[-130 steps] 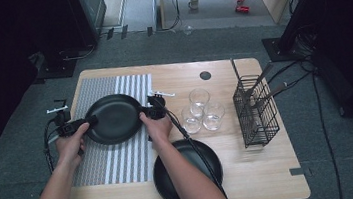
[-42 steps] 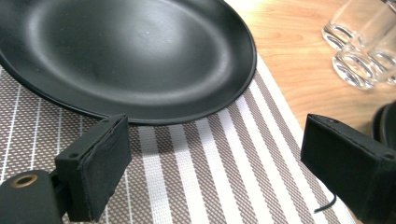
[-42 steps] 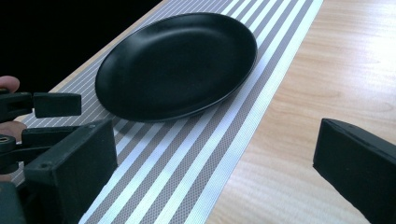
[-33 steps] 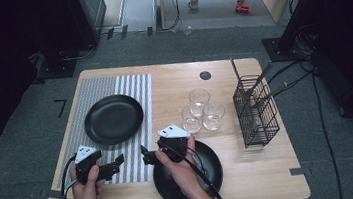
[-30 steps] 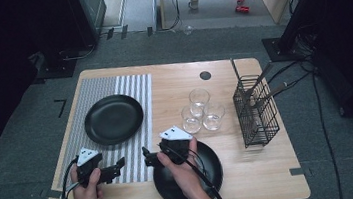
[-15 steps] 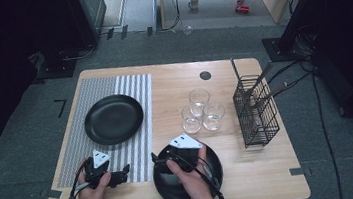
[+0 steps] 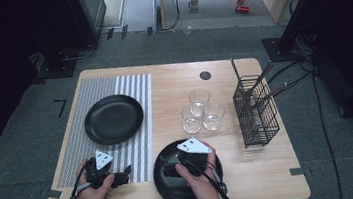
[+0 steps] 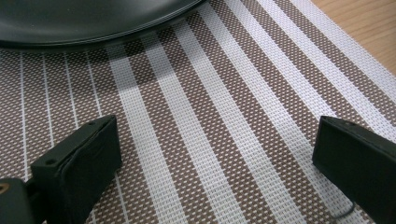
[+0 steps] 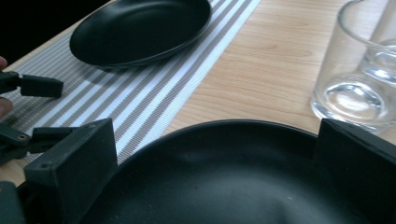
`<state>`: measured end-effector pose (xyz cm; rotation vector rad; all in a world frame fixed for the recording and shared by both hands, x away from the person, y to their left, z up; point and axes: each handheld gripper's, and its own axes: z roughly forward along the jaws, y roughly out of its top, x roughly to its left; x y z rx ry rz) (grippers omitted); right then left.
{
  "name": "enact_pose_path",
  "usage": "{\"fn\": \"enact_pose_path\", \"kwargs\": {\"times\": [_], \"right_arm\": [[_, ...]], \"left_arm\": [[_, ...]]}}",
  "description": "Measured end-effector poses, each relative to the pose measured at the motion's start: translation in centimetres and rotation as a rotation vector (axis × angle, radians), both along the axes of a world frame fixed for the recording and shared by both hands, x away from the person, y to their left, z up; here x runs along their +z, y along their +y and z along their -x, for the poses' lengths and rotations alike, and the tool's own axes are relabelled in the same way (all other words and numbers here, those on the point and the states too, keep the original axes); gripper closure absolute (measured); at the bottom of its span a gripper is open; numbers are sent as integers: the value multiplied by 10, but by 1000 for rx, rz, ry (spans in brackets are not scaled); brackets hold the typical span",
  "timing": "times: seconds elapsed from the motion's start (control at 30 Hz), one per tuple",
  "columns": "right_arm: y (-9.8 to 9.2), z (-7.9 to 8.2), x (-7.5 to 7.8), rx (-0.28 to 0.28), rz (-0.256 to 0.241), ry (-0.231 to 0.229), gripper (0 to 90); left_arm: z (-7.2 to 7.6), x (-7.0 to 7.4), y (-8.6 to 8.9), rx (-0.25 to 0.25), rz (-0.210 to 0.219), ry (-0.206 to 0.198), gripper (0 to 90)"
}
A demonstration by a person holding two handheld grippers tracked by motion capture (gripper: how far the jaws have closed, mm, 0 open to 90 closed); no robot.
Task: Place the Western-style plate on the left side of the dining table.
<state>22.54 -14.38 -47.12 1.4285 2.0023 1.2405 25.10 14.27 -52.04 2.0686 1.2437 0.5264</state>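
Near plate point(image 7: 177, 190): black, shallow, lying flat on the bare counter point(image 7: 252, 166) at the near edge, right of the striped mat point(image 7: 136, 91). Right tool point(image 7: 172, 171) hovering over its far-left part, jaws wide apart, gripping nothing; in the right gripper view the plate point(image 9: 224, 177) spreading between and beneath both jaws, rim curving just ahead of them. Left tool point(image 7: 126, 173) low over the near right part of the mat, also fully open and empty, with woven stripes point(image 8: 210, 116) between its jaws and the edge of the far plate point(image 8: 93, 23) ahead.

Far plate point(image 7: 113, 119) sitting on the mat, well apart from the near one. 3 glasses point(image 7: 200, 112) clustered to the far right of the near plate, the nearest point(image 9: 359, 70) close to the right jaw. Wire caddy point(image 7: 255, 113) with cutlery farther right.

Judged from its look: stiff, probably ceramic or melamine, moderately heavy, smooth and likely slippery, breakable if dropped. No handle, so best taken by the rim, 1 jaw over the lip and 1 under. Likely steadier with 2 tools on opposite sides, left and right, keeping it level. Care needed near the glasses: thin, fragile, easily knocked by a swinging rim.
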Motion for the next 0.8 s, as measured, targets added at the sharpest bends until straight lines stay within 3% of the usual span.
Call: {"fn": "enact_pose_path", "kwargs": {"times": [0.4,0.8], "right_arm": [[-23,6,-2,-43,7,-10,0],[-59,13,-2,-102,22,-15,0]], "left_arm": [[0,0,0,0,1,0,11],[0,0,0,0,1,0,11]]}}
